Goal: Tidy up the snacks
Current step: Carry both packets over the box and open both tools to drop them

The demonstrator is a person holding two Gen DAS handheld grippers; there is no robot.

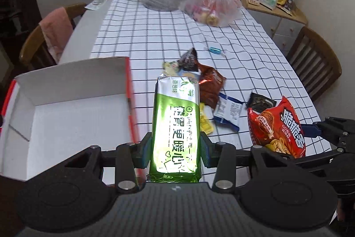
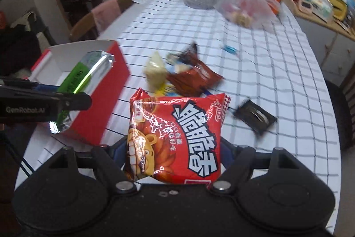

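The left gripper [image 1: 176, 148] squeezes a green pack [image 1: 175, 126], and the right gripper [image 2: 174, 157] squeezes a red bag [image 2: 175, 137]. The box [image 1: 66, 103] at the left of the frame looks empty, and more snacks [image 1: 208, 86] lie on the table [image 1: 155, 37] in the middle.

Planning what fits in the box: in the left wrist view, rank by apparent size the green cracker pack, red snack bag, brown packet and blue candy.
1. green cracker pack, though nearest the camera
2. red snack bag
3. brown packet
4. blue candy

Green foil biscuit pack [image 1: 175, 128] is held lengthwise, raised, just right of the open red box [image 1: 66, 108]. Red noodle-snack bag [image 2: 175, 139] is lifted too, right of box; other small pkts [image 1: 208, 86] lie loose beyond.
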